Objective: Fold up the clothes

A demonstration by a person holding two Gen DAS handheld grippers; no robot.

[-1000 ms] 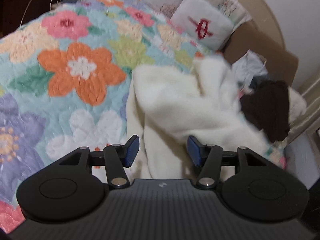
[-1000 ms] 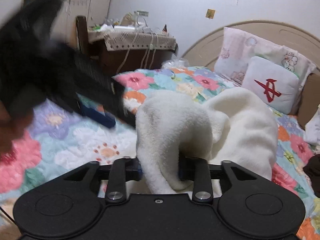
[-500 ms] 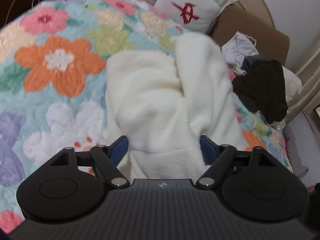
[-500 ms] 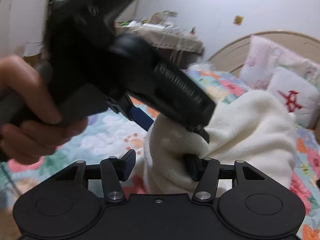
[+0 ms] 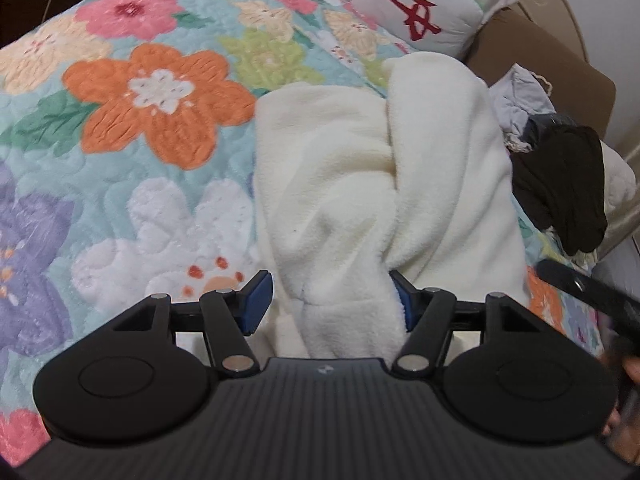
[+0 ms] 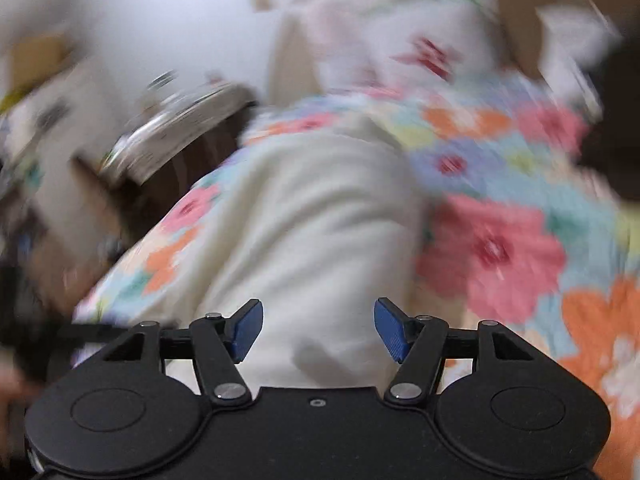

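So the cream fleece garment (image 5: 372,184) is lying bunched up on the flowery quilt (image 5: 132,128), and its near end runs right down into the left gripper (image 5: 334,302). A thick roll of the fleece sits between the two blue pads; the right-hand pad is pushed into the fabric and half buried in it, while the left-hand pad (image 5: 256,300) stands just clear of the cloth with a sliver of quilt showing beside it. So the jaws are fairly wide with the fleece between them but not pinched. From there the garment stretches away ahead of the gripper, with one fold twisting over another about halfway up.

The right wrist view is super blurry, but you can make out the same pale fleece (image 6: 316,232) directly ahead of and under the right gripper (image 6: 318,330). Its jaws are opening, both blue pads clearly apart, and the fabric lies below and beyond them rather than clamped, as far as I can tell.

Further out from the left gripper: a dark brown garment (image 5: 560,184) heaped off to the right of the fleece, with some light grey clothes (image 5: 520,100) behind it. Straight ahead past the fleece there's a white pillow with a red mark (image 5: 420,12) against the headboard. At the far right edge of the left view, a blurred black bit of the other gripper pokes in, with part of a hand (image 5: 624,408) below it.
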